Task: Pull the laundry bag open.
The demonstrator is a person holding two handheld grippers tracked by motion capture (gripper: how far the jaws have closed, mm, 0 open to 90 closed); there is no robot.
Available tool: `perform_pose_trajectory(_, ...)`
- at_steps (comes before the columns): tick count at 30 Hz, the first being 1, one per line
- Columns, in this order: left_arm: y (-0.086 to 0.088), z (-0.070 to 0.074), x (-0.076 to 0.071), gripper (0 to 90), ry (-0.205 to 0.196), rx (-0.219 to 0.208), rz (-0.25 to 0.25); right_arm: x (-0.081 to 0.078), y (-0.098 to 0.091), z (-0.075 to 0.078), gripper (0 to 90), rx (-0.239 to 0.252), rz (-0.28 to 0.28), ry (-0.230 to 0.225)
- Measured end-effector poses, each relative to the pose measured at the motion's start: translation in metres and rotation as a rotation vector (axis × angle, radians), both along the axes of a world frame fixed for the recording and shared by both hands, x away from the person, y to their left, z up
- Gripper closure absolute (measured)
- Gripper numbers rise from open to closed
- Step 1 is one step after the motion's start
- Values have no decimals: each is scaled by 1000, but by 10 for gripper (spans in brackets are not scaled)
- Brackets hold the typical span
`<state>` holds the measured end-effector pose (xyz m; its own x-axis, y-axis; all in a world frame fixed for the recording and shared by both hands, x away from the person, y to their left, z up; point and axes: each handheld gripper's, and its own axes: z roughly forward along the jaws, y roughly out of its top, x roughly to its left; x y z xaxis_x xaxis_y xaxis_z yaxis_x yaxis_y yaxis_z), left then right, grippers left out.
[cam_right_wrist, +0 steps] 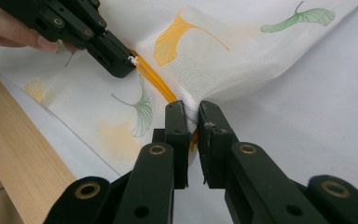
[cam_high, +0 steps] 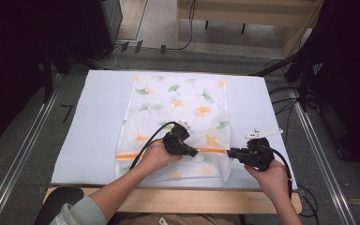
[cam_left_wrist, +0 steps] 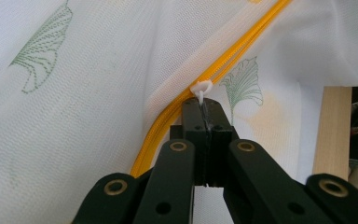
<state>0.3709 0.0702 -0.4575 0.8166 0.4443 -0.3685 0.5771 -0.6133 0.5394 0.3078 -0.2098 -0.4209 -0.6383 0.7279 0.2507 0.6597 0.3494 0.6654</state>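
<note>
Mesh laundry bag (cam_high: 178, 112): light, limp. Left gripper (cam_left_wrist: 204, 112) clamped on white zipper pull (cam_left_wrist: 201, 87), frame centre; right gripper (cam_right_wrist: 192, 116) pinches bag's zipper-end corner.

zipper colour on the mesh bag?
Orange-yellow zipper; clearest in the left gripper view.

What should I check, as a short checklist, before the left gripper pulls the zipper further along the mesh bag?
1. Left gripper shut on the white zipper pull: ok.
2. Right gripper pinching the edge of the mesh bag at the end of the zipper: ok.
3. Orange zipper running without a kink ahead of the pull: ok.
4. Loose mesh kept away from the zipper teeth: cannot tell.
5. Bag lying fully on the white table cover: ok.
</note>
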Motion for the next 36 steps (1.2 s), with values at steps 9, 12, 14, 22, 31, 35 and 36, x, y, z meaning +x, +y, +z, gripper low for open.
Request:
perform_pose_trajectory(9, 1, 3, -2, 900, 1, -16, 2, 1, 1, 0, 851, 6, -4, 1)
perform_pose_trajectory(12, 2, 4, -2, 900, -1, -23, -3, 1, 0, 0, 851, 5, -4, -2)
perform_pose_trajectory(14, 1, 4, -2, 900, 2, -24, -1, 1, 0, 0, 850, 5, -5, -1)
perform_pose_trajectory(22, 4, 3, -2, 900, 5, -28, -2, 2, 0, -1, 849, 8, -2, 3)
perform_pose_trajectory(31, 7, 2, -1, 900, 37, -45, 6, 2, 0, -2, 849, 8, 3, 5)
perform_pose_trajectory(35, 9, 1, 1, 900, 39, -47, 6, 2, 0, -2, 848, 7, 5, 6)
perform_pose_trajectory(36, 9, 1, 1, 900, 36, -47, 7, 2, 0, -2, 848, 7, 5, 6)
